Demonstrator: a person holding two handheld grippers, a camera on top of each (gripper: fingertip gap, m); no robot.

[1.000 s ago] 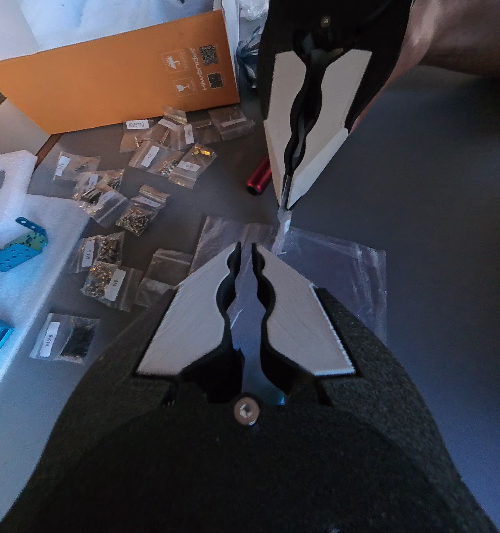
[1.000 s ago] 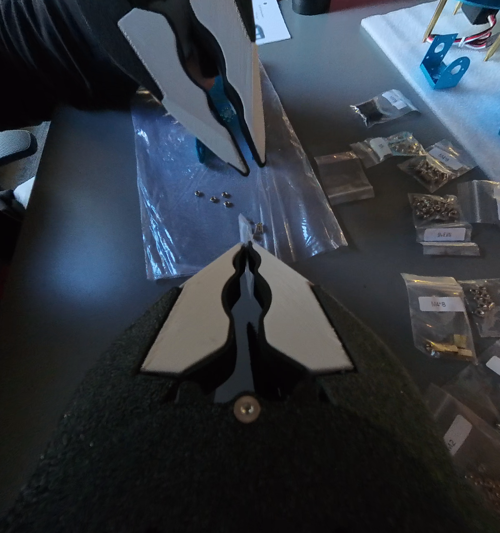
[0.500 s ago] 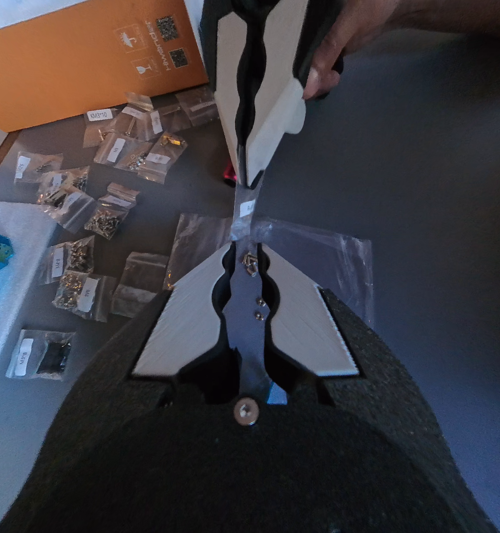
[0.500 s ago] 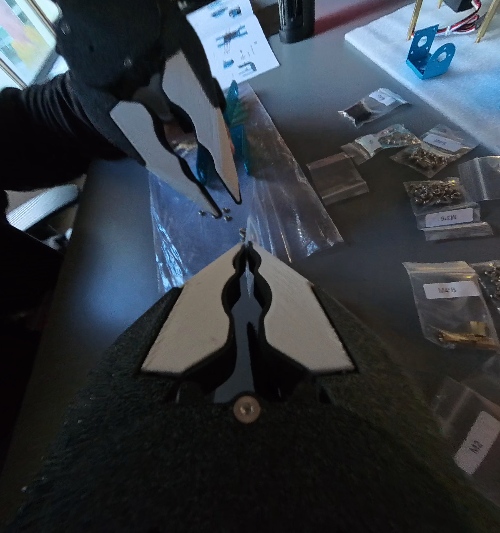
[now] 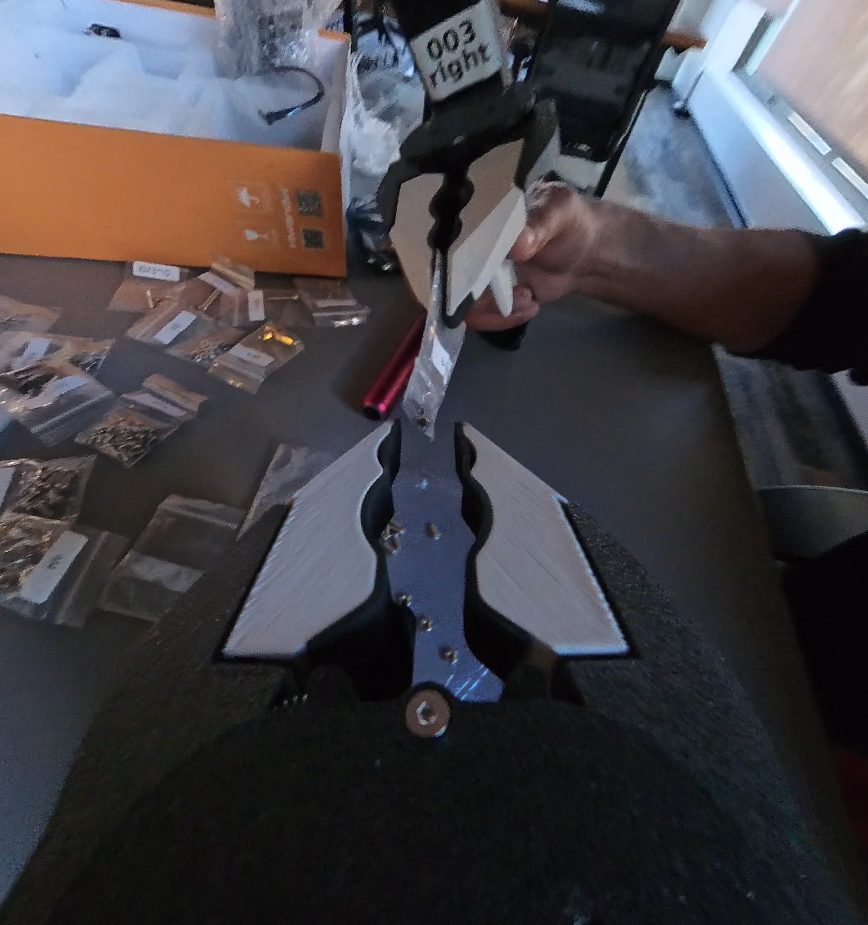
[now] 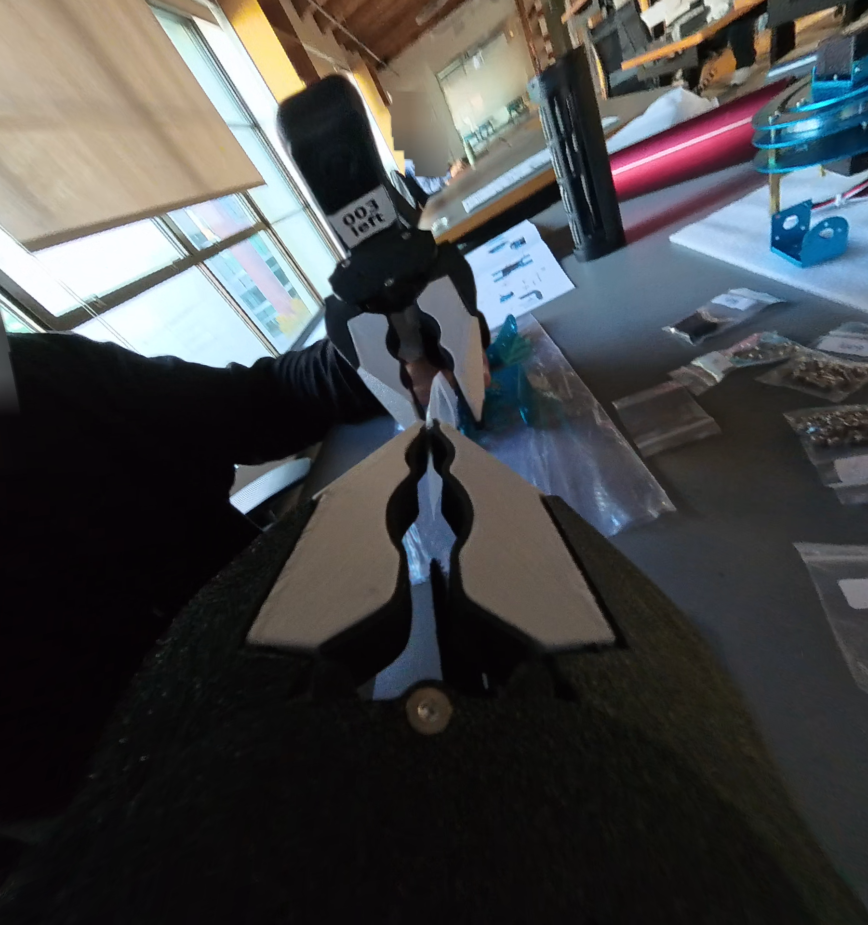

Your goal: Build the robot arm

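right gripper: the black hand-held gripper with white finger plates (image 6: 429, 425) has its jaws pinched together on the top edge of a small clear plastic zip bag (image 5: 433, 373); a bare hand (image 5: 542, 260) grips it from the side.
small bag: hangs straight down from the right gripper's tips, raised off the dark grey tabletop (image 5: 597, 440); a few small metal screws sit in its lowest corner, and it carries a white label.
bag relative to left gripper: the bag's bottom corner hangs just ahead of the tips, in line with the gap between them, not touching either finger.
left gripper: the second black gripper with white finger plates (image 5: 425, 425) has its jaws parted by a clear gap and holds nothing; in the right wrist view a dark sleeve (image 6: 181, 395) leads to it.
under the left gripper: a large clear flat plastic bag (image 6: 587, 465) lies on the table, with loose small silver screws and nuts (image 5: 424, 623) seen through the finger gap.
beyond the small bag: a dark red metal tube (image 5: 394, 368) lies on the table just beside and behind it.
left of the small bag: many small clear zip bags of hardware (image 5: 136, 425) are spread over the table, and behind them stands an open orange cardboard box with white foam (image 5: 146, 200).
on the large bag: a translucent blue plastic part (image 6: 514, 380), near the left gripper.
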